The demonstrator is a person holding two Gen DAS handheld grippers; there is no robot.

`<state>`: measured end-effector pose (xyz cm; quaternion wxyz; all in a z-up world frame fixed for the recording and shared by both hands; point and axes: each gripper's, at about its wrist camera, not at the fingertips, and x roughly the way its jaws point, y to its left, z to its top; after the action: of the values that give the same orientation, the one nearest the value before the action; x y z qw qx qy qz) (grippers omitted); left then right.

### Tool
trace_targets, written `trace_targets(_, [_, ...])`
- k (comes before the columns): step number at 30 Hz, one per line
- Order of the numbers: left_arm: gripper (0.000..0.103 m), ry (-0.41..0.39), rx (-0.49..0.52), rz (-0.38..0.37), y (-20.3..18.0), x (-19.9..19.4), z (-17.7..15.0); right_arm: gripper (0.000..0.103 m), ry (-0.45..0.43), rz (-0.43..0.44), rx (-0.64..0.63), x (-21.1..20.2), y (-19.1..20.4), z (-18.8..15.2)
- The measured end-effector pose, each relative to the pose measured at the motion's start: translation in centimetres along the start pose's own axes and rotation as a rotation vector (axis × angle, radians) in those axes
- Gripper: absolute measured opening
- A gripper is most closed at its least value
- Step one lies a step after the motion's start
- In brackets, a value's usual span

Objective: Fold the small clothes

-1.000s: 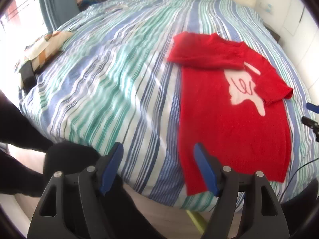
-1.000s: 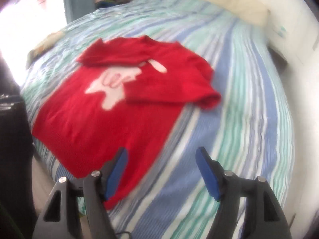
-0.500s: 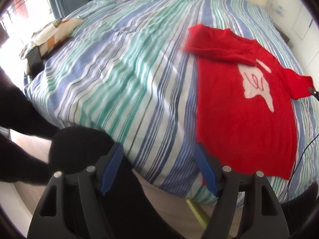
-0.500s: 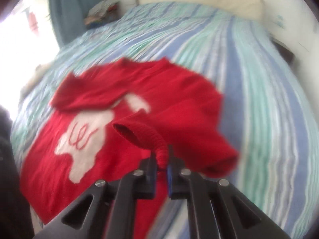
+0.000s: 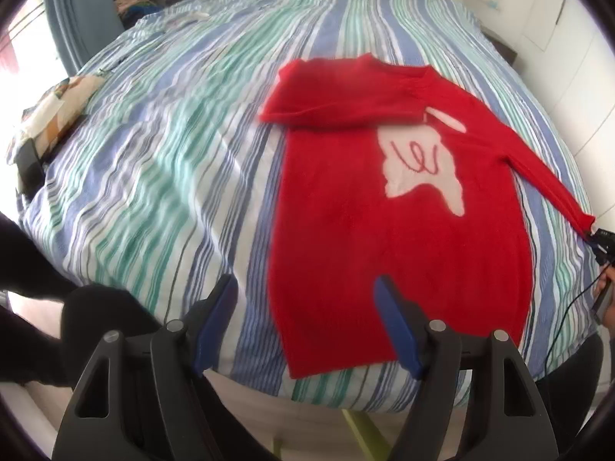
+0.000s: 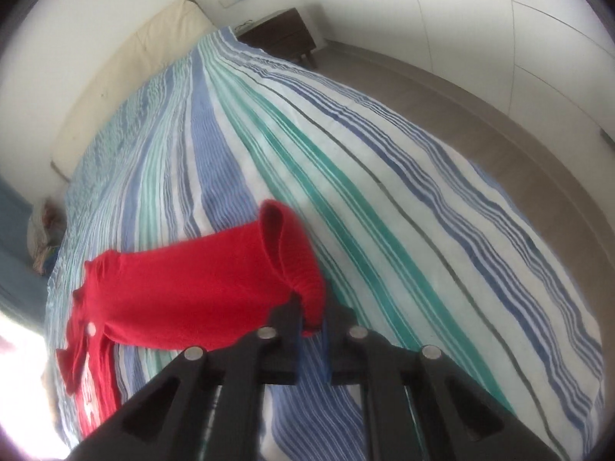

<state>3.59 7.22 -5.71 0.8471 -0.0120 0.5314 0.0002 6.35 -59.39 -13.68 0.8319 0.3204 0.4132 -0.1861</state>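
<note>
Right gripper (image 6: 311,324) jaws clamped on red sweater (image 5: 384,223) cuff, left gripper (image 5: 307,322) jaws wide over bed (image 5: 153,153) edge.

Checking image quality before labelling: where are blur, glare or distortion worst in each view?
Left wrist: window glare blows out the far left edge, red sweater slightly soft, fisheye bends the striped bedspread. Right wrist: sleeve softly blurred, glare at lower left, walls curved.

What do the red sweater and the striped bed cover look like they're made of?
The red sweater looks like a soft knit, maybe wool or acrylic: matte, slightly fuzzy, with a ribbed-looking cuff and a white motif that seems knitted in. The striped bed cover looks like thin woven cotton or a blend: flat, matte, with fine wrinkles. The exact fibres can't be told.
</note>
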Motion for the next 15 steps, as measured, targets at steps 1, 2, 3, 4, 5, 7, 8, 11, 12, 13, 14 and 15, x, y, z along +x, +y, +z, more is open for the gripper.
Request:
trace_targets(1, [0.075,0.004,0.0,0.011,0.2,0.1,-0.1,0.006,0.004,-0.013,0.022,0.4,-0.5,-0.2])
trace_targets(2, [0.075,0.009,-0.002,0.022,0.5,0.3,-0.2,0.006,0.007,-0.02,0.044,0.9,-0.9,-0.6])
trace_targets(3, [0.075,0.012,-0.006,0.032,0.8,0.4,-0.3,0.006,0.009,-0.018,0.065,1.3,-1.3,-0.8])
trace_targets(4, [0.075,0.014,-0.009,0.043,1.1,0.6,-0.4,0.006,0.01,-0.011,0.082,1.6,-1.6,-1.0])
trace_targets(5, [0.075,0.016,-0.011,0.059,1.4,0.7,-0.4,0.006,0.006,-0.003,0.094,1.9,-1.8,-1.0])
trace_targets(7, [0.075,0.016,-0.011,0.092,2.1,1.0,-0.1,0.007,-0.003,0.025,0.12,1.9,-2.3,-1.2])
trace_targets(8, [0.075,0.009,-0.009,0.108,2.5,1.0,0.3,0.008,-0.008,0.043,0.136,1.7,-2.8,-1.4])
trace_targets(11, [0.075,-0.055,0.006,0.145,2.8,0.3,2.9,0.011,-0.019,0.031,0.131,0.5,-3.3,-1.6])
trace_targets(12, [0.075,-0.09,0.015,0.15,2.6,-0.1,4.1,0.012,-0.029,-0.003,0.118,-0.2,-3.3,-1.7])
trace_targets(13, [0.077,-0.13,0.028,0.15,2.3,-0.4,5.4,0.018,-0.045,-0.032,0.108,-1.0,-3.5,-1.8])
trace_targets(14, [0.084,-0.168,0.047,0.141,1.7,-0.6,6.8,0.022,-0.064,-0.071,0.096,-1.9,-3.7,-2.0])
trace_targets(15, [0.088,-0.197,0.078,0.121,0.9,-0.4,8.3,0.023,-0.086,-0.111,0.081,-3.0,-3.8,-2.3])
